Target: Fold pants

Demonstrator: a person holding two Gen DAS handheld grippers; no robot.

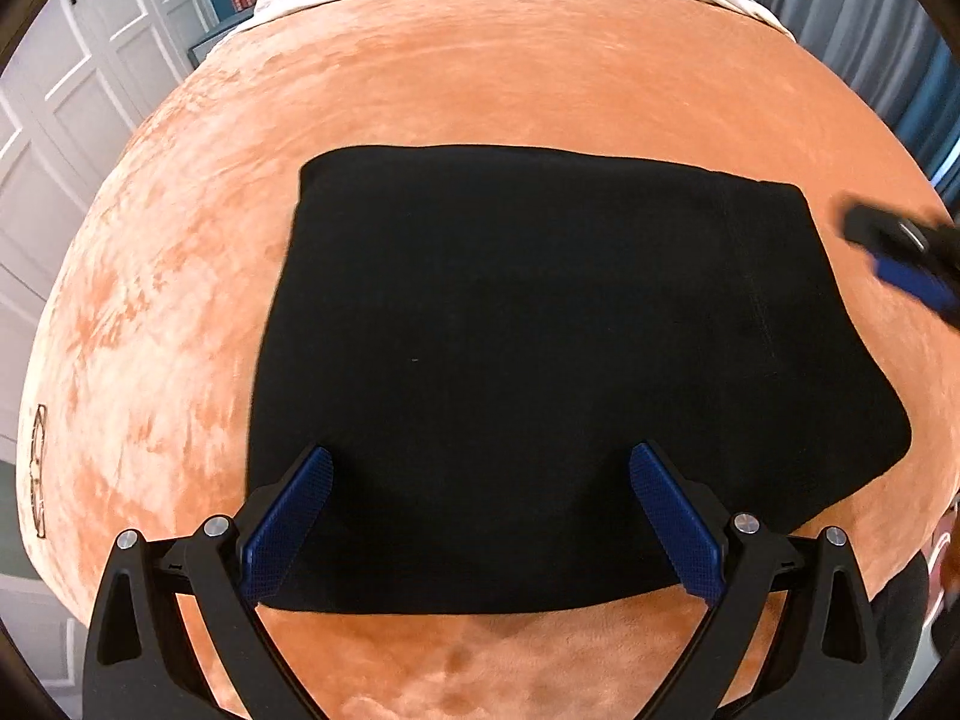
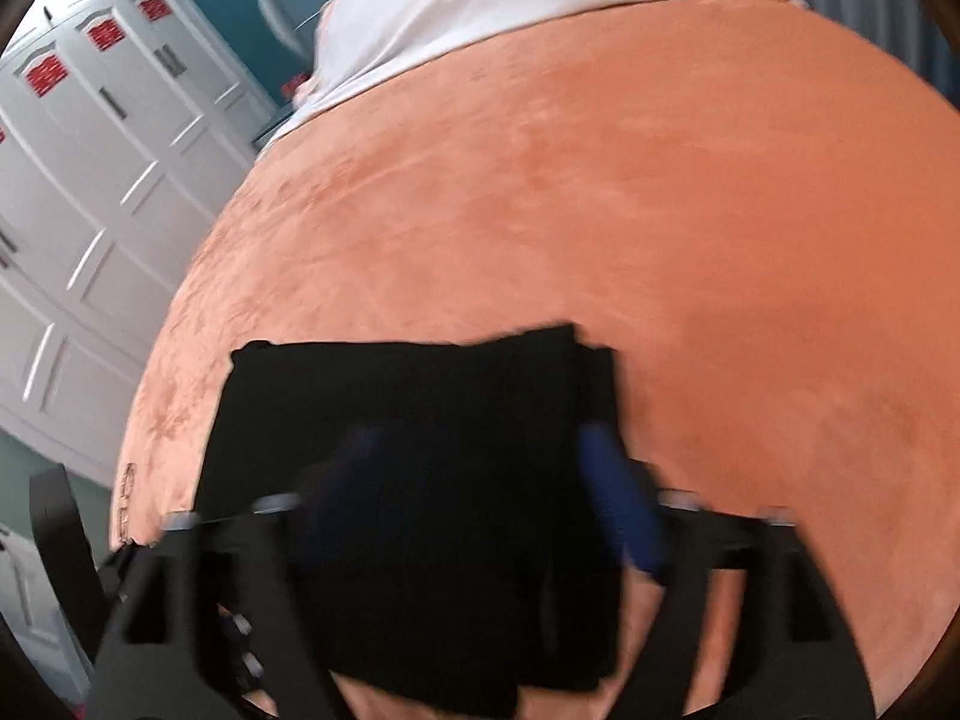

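Left wrist view: the black pants [image 1: 540, 360] lie folded into a compact rectangle on the orange blanket [image 1: 480, 72] of the bed, near its front edge. The left hand-held gripper [image 1: 480, 516] hovers over the near edge of the pants, fingers spread wide and grasping nothing. The right hand-held gripper [image 2: 480, 480] is blurred in its own view; its fingers also appear spread over the pants with nothing between them.

Hazards, as judged:
- The plush blanket may drag on the fabric, so a sideways push could shear the stacked layers apart.
- Pinching only the top layer could lift it and undo the fold.
- Layer edges at the right side [image 2: 594, 372] look slightly offset; a fast approach could worsen this.
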